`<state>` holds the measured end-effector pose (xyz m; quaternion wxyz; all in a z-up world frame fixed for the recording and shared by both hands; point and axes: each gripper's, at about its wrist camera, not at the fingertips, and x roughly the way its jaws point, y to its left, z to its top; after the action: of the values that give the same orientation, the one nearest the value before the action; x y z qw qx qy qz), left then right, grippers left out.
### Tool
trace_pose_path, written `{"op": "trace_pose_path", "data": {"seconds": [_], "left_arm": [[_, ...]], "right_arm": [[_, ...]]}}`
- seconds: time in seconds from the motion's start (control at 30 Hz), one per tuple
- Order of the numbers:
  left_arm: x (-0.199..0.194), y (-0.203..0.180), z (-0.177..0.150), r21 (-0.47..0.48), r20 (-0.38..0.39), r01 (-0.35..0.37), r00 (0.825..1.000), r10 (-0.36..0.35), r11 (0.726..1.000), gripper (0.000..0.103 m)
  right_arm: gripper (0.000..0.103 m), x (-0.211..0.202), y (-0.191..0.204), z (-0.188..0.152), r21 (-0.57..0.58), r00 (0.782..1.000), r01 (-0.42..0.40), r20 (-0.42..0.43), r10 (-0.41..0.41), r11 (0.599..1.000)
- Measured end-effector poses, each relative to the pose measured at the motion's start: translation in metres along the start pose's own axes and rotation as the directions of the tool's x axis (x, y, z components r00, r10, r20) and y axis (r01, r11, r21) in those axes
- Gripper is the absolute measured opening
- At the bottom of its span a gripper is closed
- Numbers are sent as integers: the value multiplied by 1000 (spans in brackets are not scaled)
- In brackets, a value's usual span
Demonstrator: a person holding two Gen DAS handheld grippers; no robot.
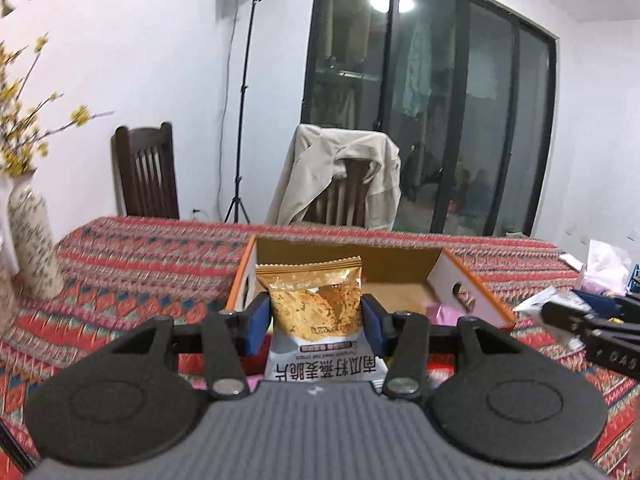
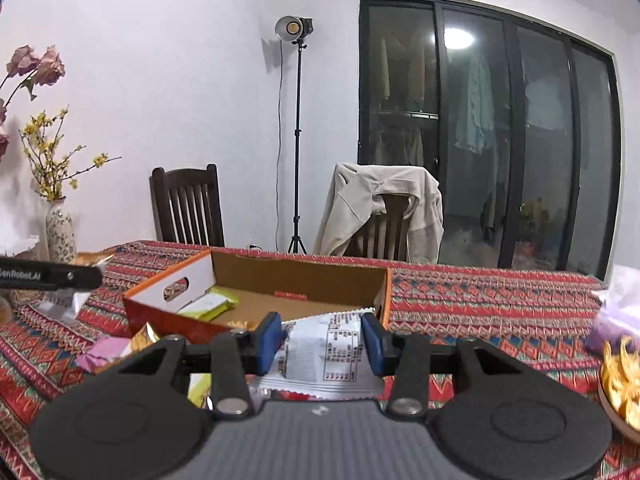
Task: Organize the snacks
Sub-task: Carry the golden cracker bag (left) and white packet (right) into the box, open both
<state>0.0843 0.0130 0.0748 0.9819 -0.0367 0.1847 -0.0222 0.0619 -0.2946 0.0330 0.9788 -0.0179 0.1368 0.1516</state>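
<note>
Already the blue pads (image 1: 256, 320) of the left gripper (image 1: 316, 320) press on both side edges of a gold-and-white snack packet (image 1: 320, 312), which stands upright between them in the lower centre of the left wrist view, its gold end uppermost and its printed white end hanging below the fingers. In the right wrist view the right gripper (image 2: 320, 340) is likewise closed narrowly on a white sachet (image 2: 324, 352) printed with a small table of text, held slightly crumpled at lower centre, its crimped edge trailing toward the camera. Both packets look light, thin and soft; the foil film is likely slippery and will buckle rather than resist, so a hold across the sealed side seams, where the film is doubled and the contents are not crushed, seems the safest, since the crisp pieces inside the gold one would probably break under a hard squeeze. Just beyond both sets of fingers lies the open cardboard box (image 2: 382, 280) with orange edging and a cut-out handle hole, resting on the red patterned tablecloth (image 2: 480, 300); a yellow-green packet (image 2: 212, 302) already lies inside it at the left. More loose wrappers, one pink (image 2: 102, 354), sit on the cloth at lower left, and a bowl of yellow crisps (image 2: 620, 380) shows at the right edge. Farther back stand a flowered vase (image 2: 60, 232), two dark chairs and a lamp stand.
</note>
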Motion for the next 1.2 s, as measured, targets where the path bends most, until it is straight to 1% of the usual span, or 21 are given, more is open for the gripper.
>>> {"op": "trace_pose_path", "data": {"seconds": [0.3, 0.43, 0.57, 0.7, 0.77, 0.83, 0.9, 1.03, 1.2], "left_arm": [[31, -16, 32, 13, 19, 25, 1000, -25, 1000, 49], [52, -16, 39, 1, 27, 8, 1000, -8, 1000, 49], [74, -13, 42, -28, 24, -4, 1000, 5, 1000, 49], [95, -9, 44, -50, 29, -30, 999, 32, 998, 49], [103, -5, 42, -61, 35, -47, 998, 50, 997, 49], [111, 1, 36, -73, 39, -49, 998, 52, 996, 49], [121, 3, 31, -65, 12, -56, 998, 57, 996, 49], [136, 12, 25, -77, -19, -69, 997, 68, 995, 49], [141, 11, 16, -64, -42, -78, 996, 75, 995, 49]], "right_arm": [[43, 45, 6, 38, -4, 1000, -25, -16, 25, 1000], [43, 70, 8, 52, 5, 999, -17, -27, 17, 1000], [43, 93, 11, 56, 13, 999, -4, -35, 5, 1000], [43, 111, 11, 53, 34, 999, 12, -34, -11, 999], [43, 118, 8, 47, 39, 999, 26, -27, -25, 999], [43, 122, 3, 39, 49, 999, 37, -25, -35, 998], [43, 128, -3, 34, 65, 999, 27, -36, -25, 998], [43, 143, -7, 23, 71, 997, 27, -76, -22, 997], [43, 157, -11, 11, 80, 993, 30, -117, -20, 996]]}}
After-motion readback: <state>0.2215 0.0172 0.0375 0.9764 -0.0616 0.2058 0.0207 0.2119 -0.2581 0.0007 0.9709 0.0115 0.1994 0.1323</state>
